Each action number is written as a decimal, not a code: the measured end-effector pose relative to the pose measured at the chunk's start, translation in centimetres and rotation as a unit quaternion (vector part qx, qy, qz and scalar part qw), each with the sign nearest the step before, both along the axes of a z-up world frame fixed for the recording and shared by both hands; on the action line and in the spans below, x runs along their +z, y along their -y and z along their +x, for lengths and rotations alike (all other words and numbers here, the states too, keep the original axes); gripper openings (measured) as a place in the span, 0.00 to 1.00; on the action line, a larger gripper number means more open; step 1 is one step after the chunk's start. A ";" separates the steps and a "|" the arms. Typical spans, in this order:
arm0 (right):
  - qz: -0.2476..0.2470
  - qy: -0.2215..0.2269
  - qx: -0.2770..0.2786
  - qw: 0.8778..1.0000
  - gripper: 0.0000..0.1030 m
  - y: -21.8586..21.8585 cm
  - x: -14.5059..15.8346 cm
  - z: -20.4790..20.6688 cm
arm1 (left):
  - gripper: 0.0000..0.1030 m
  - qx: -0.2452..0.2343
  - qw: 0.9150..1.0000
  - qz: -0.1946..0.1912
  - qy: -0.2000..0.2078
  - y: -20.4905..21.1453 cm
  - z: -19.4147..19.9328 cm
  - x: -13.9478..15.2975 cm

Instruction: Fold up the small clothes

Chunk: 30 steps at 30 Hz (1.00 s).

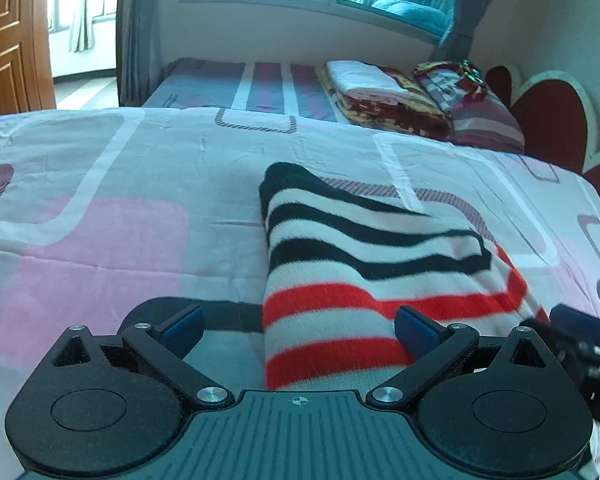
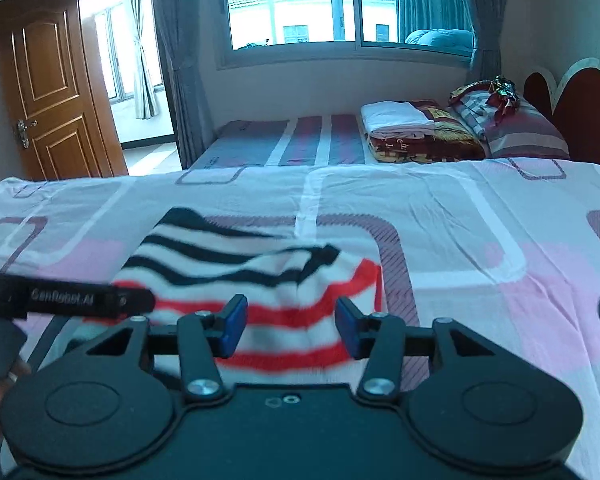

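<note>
A fuzzy knitted garment striped in black, white and red [image 1: 364,264] lies folded on the pink, white and grey patterned bedsheet [image 1: 100,184] of the near bed. Its long axis runs away from both grippers: the red-striped end sits nearest them, the black-striped end points off toward eleven o'clock in both views. The black end looks narrower and rounded; the near end is broader.

The left gripper [image 1: 298,330] has its jaws spread wide, gripping nothing. One blue pad [image 1: 414,330] hangs over the red stripes while the other is over bare sheet at nine o'clock of the cloth; whether the pad touches the fabric I cannot tell.

The right gripper [image 2: 290,330] stands parted too, released, with the red and white stripes showing in the gap between its blue pads [image 2: 232,328] and neither pad pressing on them. The left tool's black arm crosses in from nine o'clock in that view.

Beyond, at one o'clock, a second bed carries a stack of folded bedding [image 2: 412,132] and a striped pillow [image 2: 516,128] under the window [image 2: 340,4]
</note>
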State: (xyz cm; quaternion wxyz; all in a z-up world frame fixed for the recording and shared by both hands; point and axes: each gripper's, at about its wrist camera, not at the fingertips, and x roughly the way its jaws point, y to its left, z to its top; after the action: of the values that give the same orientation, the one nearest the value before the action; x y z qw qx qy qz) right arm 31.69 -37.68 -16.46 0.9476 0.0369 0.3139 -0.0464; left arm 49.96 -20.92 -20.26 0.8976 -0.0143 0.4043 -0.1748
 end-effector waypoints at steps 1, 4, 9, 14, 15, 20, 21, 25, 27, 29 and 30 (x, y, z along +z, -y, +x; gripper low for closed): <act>-0.002 -0.003 0.000 1.000 0.46 -0.2 -0.1 -0.6 | 0.98 -0.004 1.000 0.000 -0.002 0.0 -0.3 0.1; -0.024 -0.031 -0.016 0.999 0.45 -0.7 -0.8 -1.4 | 0.98 -0.017 1.000 0.006 -0.003 -0.1 -1.6 0.0; -0.014 -0.056 -0.061 0.996 0.46 -0.8 -1.5 -3.1 | 0.98 -0.022 1.000 0.009 0.003 -0.8 -3.2 0.8; -0.020 -0.041 -0.067 0.997 0.46 -2.6 -0.4 -5.7 | 0.98 -0.045 0.999 0.016 0.011 -1.5 -5.4 1.6; -0.023 -0.049 -0.070 0.996 0.47 -2.9 -0.8 -5.9 | 0.98 -0.048 0.999 0.020 0.009 -1.5 -5.5 1.5; -0.006 -0.062 -0.096 0.993 0.47 -2.5 -1.1 -6.9 | 0.98 -0.053 0.998 0.024 0.009 -1.8 -6.1 1.6; -0.009 -0.059 -0.095 0.994 0.47 -2.6 -0.7 -7.1 | 0.98 -0.054 0.998 0.026 0.010 -1.8 -6.2 1.7; -0.024 -0.059 -0.082 0.995 0.49 -2.4 0.9 -8.4 | 0.98 -0.053 0.998 0.025 0.007 -1.6 -6.2 1.6; -0.033 -0.063 -0.073 0.995 0.51 -1.8 1.5 -8.6 | 0.98 -0.053 0.998 0.028 0.010 -1.4 -6.3 1.5; -0.035 -0.069 -0.061 0.995 0.54 -1.1 1.8 -8.3 | 0.98 -0.050 0.998 0.028 0.008 -1.2 -6.2 1.5; -0.033 -0.071 -0.050 0.996 0.54 -0.8 1.7 -8.2 | 0.98 -0.048 0.998 0.028 0.006 -1.2 -6.2 1.5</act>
State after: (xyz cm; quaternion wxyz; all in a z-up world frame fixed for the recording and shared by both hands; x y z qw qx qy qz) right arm 23.48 -36.87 -14.73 0.9201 0.0175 0.3764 -0.1071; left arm 43.71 -19.76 -18.80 0.8908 0.0316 0.4037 -0.2061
